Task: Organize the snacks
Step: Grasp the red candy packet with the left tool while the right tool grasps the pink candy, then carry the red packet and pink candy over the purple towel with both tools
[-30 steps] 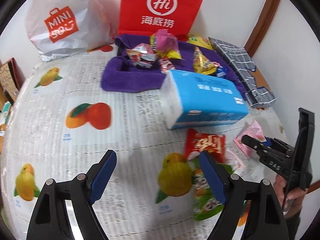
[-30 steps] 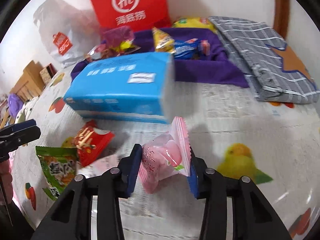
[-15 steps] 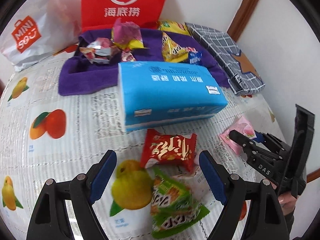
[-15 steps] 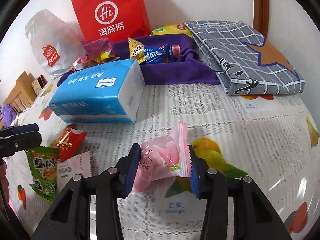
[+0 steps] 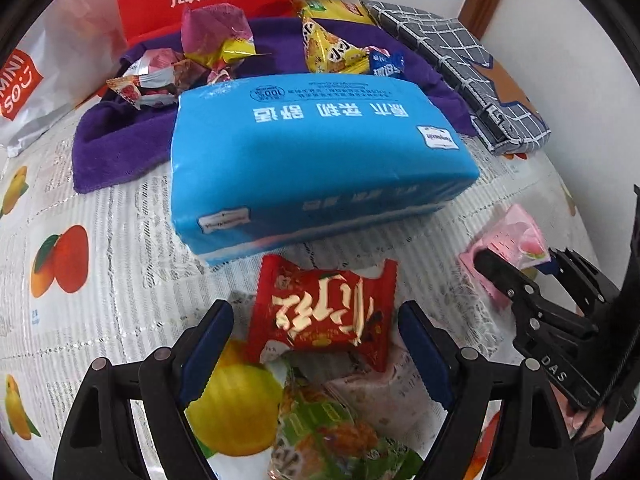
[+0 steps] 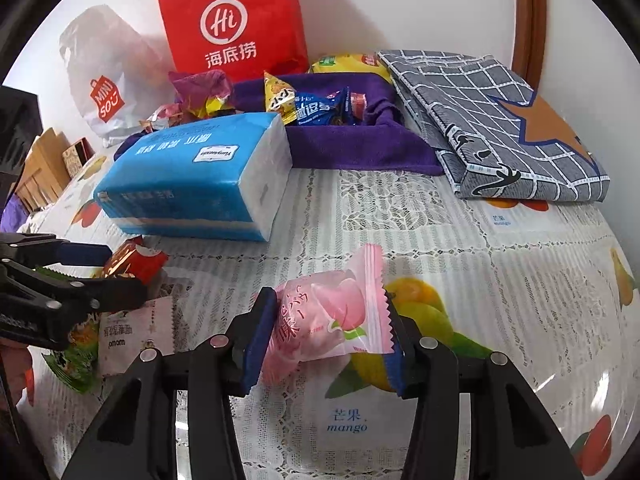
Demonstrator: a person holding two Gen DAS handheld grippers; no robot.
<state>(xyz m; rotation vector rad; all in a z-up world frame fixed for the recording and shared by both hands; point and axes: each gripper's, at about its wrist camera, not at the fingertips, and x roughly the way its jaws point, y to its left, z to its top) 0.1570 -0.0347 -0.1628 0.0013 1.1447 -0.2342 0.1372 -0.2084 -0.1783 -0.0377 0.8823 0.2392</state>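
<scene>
Right gripper (image 6: pixel 328 330) is seen clamped on a pink peach candy pkt (image 6: pixel 334 318), held just off the tablecloth; its jaws have just been opening a bit, yet the pads are pressed on both sides of the wrapper. Left gripper (image 5: pixel 316 346) is held wide apart w/ nothing gripped, poised over a red snack pkt (image 5: pixel 324 316) lying flat, w/ a green snack pkt (image 5: pixel 328 436) partly tucked beneath its near edge. Step in hand is judged as: pink pkt ready for carrying, red pkt lined up for pickup. Next move prob calls for the left jaws to be lowered astride the red pkt & closed w/o snagging the green one. Beyond, a blue tissue pack (image 5: pixel 316 152) is lying btwn the loose pkts & a purple cloth tray (image 6: pixel 360 148) already holding several snacks. Surface is a fruit-print tablecloth (image 6: pixel 500 280) w/ lace pattern; a folded grey checked cloth (image 6: pixel 500 120), red paper bag (image 6: pixel 236 24) & white shopping bag (image 6: pixel 104 80) are set against a white wall
</scene>
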